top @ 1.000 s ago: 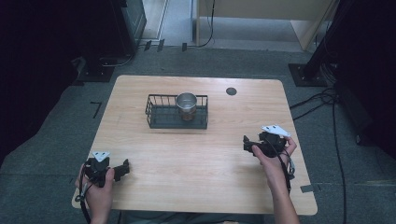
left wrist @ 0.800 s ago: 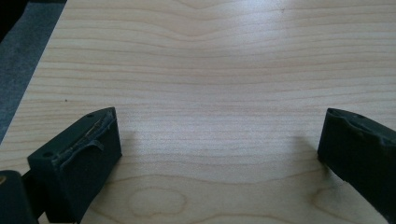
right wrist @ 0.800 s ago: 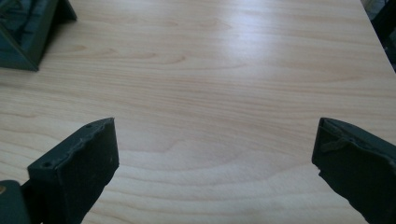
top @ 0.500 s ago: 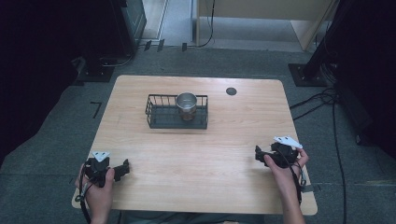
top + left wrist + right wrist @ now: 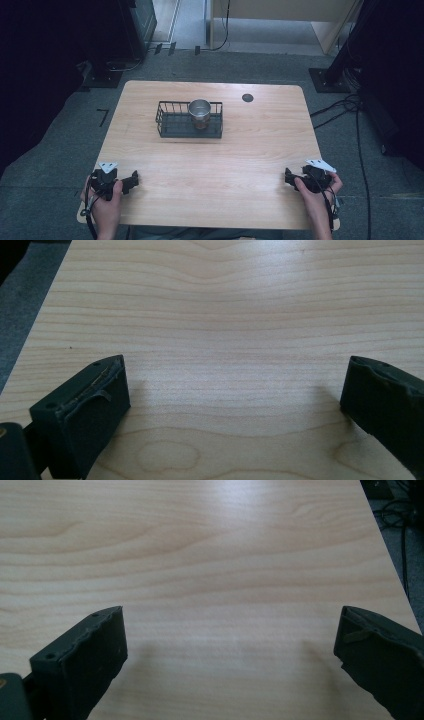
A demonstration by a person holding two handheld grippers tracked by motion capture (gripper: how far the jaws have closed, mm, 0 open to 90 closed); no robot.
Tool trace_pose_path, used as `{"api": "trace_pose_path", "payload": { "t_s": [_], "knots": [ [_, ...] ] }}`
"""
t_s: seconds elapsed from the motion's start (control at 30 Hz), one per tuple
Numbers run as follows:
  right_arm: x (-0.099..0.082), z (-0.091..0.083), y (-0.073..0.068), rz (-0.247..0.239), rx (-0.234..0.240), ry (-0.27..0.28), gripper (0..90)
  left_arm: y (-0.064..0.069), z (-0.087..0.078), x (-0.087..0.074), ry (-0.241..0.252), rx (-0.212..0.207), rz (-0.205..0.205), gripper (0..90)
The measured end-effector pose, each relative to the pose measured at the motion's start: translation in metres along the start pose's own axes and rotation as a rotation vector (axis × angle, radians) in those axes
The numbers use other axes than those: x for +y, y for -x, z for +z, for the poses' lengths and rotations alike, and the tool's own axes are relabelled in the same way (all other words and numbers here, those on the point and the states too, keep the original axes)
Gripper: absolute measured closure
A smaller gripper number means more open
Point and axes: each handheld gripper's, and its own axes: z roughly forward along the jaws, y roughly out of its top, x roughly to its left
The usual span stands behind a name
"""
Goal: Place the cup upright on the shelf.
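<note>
Metal cup [image 5: 200, 113] in wire basket [image 5: 172, 126], well beyond both spread grippers, nothing held

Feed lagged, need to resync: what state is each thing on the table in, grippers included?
Metal cup: upright, standing inside the basket, right of its middle.
Wire basket: upright on the table, not held.
Left gripper: open, nothing between the jaws, low over bare wood.
Right gripper: open, nothing between the jaws, near the table's right edge.
</note>
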Motion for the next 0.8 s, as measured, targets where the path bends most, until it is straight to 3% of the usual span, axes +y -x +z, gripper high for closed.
{"api": "trace_pose_path", "payload": {
  "t_s": [0.4, 0.57, 0.8],
  "knots": [
    [-0.021, -0.012, 0.020, 0.013, -0.016, -0.009, 0.3, 0.000, 0.000, 0.000, 0.000, 0.000, 0.000, 0.0],
    [-0.027, -0.018, 0.023, -0.020, 0.013, -0.010, 0.0, 0.000, 0.000, 0.000, 0.000, 0.000, 0.000, 0.0],
    [-0.030, -0.021, 0.025, -0.028, 0.025, -0.010, 0.0, 0.000, 0.000, 0.000, 0.000, 0.000, 0.000, 0.0]
  ]
}}
